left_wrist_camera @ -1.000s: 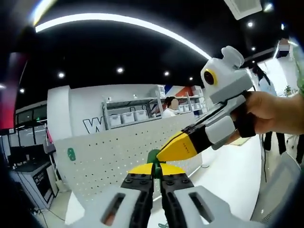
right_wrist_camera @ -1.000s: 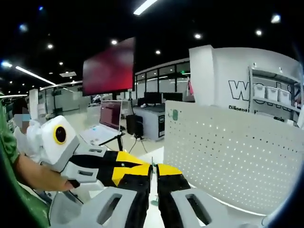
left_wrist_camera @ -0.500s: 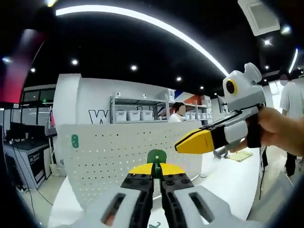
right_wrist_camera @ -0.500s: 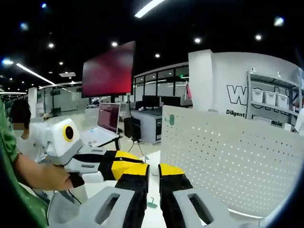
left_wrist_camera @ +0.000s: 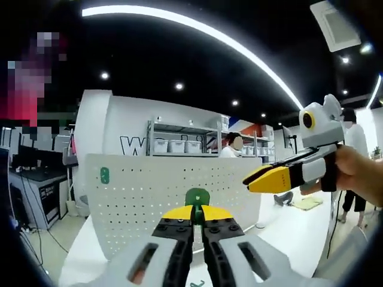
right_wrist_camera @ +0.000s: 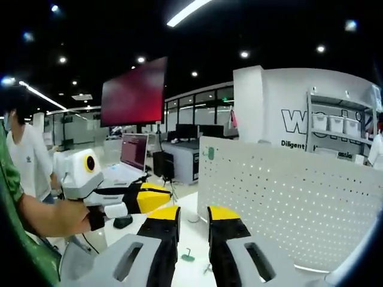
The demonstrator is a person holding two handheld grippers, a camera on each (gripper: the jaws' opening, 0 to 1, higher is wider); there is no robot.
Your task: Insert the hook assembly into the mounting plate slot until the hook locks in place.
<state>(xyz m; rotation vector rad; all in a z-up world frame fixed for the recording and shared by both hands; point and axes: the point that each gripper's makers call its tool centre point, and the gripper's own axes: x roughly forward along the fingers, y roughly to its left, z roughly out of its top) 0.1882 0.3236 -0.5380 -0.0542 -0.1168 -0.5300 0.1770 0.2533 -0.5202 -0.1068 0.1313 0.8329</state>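
Hook (left_wrist_camera: 196,197) pinched upright in left gripper (left_wrist_camera: 197,210) fingers, directly facing pegboard (left_wrist_camera: 173,191) standing on desk (left_wrist_camera: 287,230). Right gripper (right_wrist_camera: 192,216) narrowly parted, empty, off beside. Left nearer; needs straight push forward into a slot.

The right hand-held gripper (right_wrist_camera: 193,216) rises from the bottom, its yellow-tipped jaws parted with a clear gap. Ahead stands a white perforated mounting plate (right_wrist_camera: 281,191) upright on the white counter (right_wrist_camera: 191,269). A small green hook (right_wrist_camera: 188,256) lies on the counter. The left hand-held gripper (right_wrist_camera: 149,197) enters from the left, held by a hand (right_wrist_camera: 57,216).
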